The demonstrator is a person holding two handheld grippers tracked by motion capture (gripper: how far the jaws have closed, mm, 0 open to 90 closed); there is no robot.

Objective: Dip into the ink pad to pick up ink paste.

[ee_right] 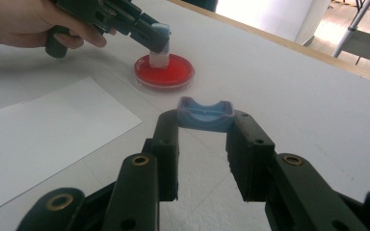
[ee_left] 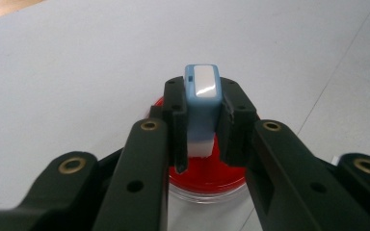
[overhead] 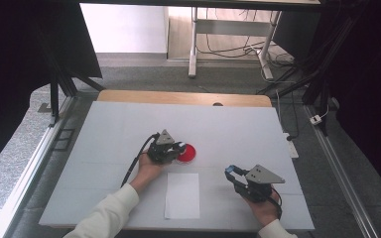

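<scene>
A small block (ee_left: 202, 96) with a light blue top and a white lower end stands upright between the jaws of my left gripper (ee_left: 202, 103), which is shut on it. Its white end meets the red surface of a round clear dish (ee_left: 207, 175). In the high view the left gripper (overhead: 178, 148) is at the dish (overhead: 188, 153), near the table's middle. My right gripper (ee_right: 205, 120) is shut on a shallow blue cap (ee_right: 205, 113), held just above the table to the dish's right. The right gripper view also has the dish (ee_right: 164, 72) and the block (ee_right: 158, 48).
A white sheet of paper (overhead: 182, 195) lies flat between the two hands near the front edge. The white tabletop (overhead: 104, 144) has a wooden strip (overhead: 178, 96) along its far side. Metal rails run on both sides, and desk legs and cables are beyond.
</scene>
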